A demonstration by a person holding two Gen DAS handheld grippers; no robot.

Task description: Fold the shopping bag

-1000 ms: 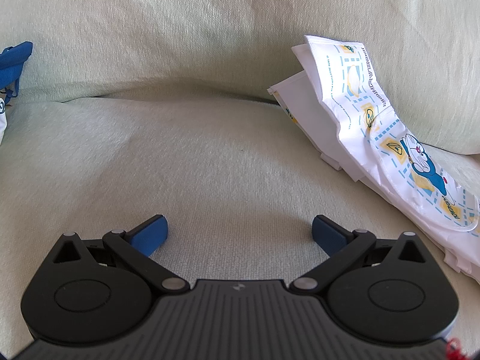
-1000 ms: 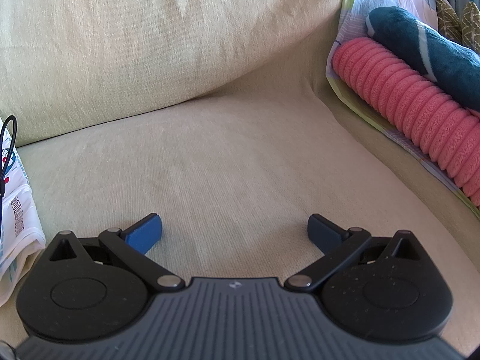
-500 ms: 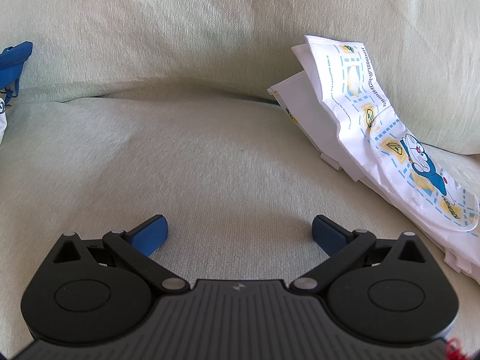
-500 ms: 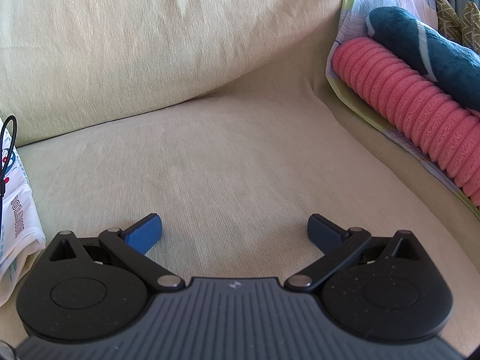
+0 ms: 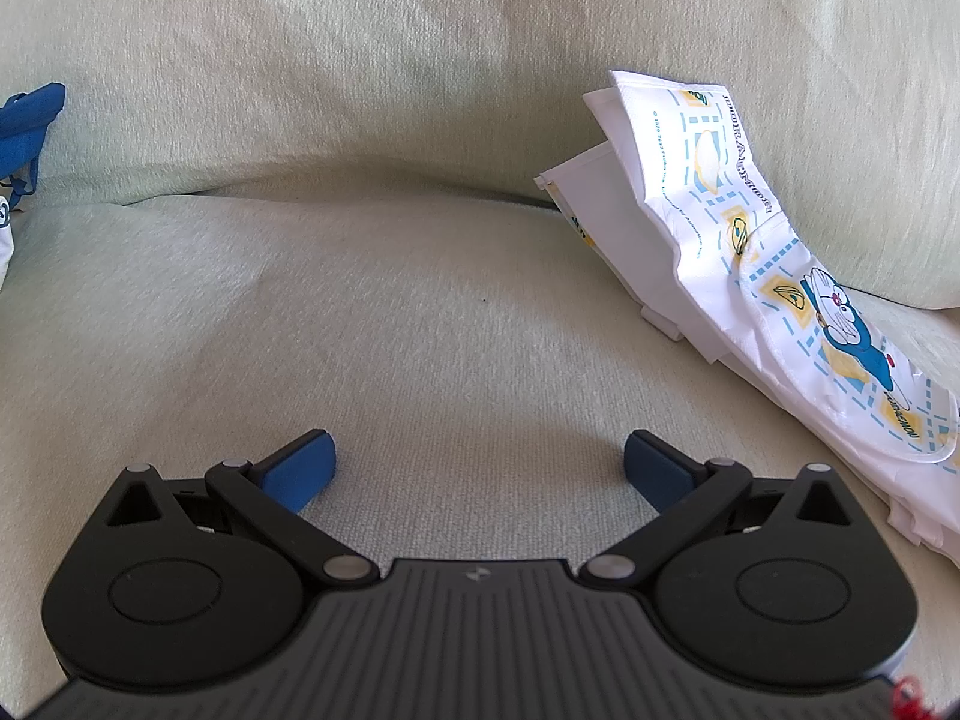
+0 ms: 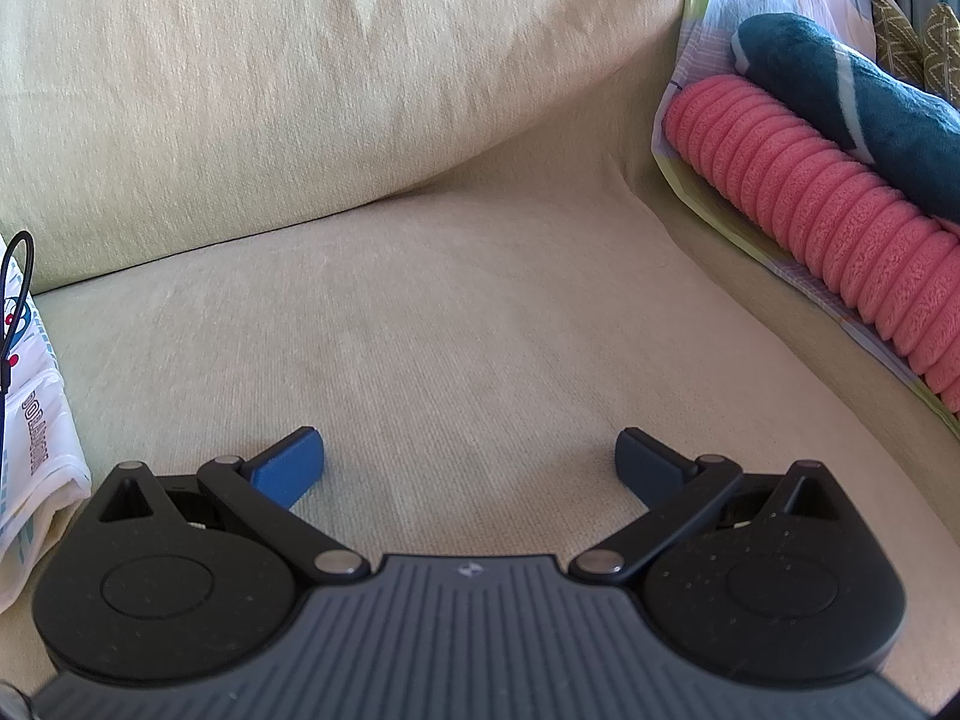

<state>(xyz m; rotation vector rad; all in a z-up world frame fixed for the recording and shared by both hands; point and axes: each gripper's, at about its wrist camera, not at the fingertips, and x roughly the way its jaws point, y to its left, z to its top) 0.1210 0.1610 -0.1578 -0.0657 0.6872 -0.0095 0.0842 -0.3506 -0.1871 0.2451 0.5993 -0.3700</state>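
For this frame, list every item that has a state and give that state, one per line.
left tongs: open, empty, over bare seat cushion.
right tongs: open, empty, over bare seat cushion.
shopping bag: crumpled, partly folded, leaning against the back cushion, not gripped.
pink ribbed roll: lying at the sofa's side.
teal plush: resting on the pink roll.
blue strap: loose at the edge.

The sofa seat cushion (image 5: 420, 312) is a plain pale cream-green weave, and the back cushion (image 6: 270, 78) matches it. To the right of the left gripper (image 5: 479, 463), the shopping bag (image 5: 708, 228) is white, printed with light-blue dashed lines, yellow patches and a blue cartoon cat. At that gripper's far left sits a bright blue strap (image 5: 30, 120). Both grippers have black bodies and blue finger pads (image 6: 288, 465). Right of the right gripper (image 6: 469, 461) lie a ribbed coral-pink roll (image 6: 840, 204) and a dark teal plush (image 6: 840, 84) with a pale stripe.
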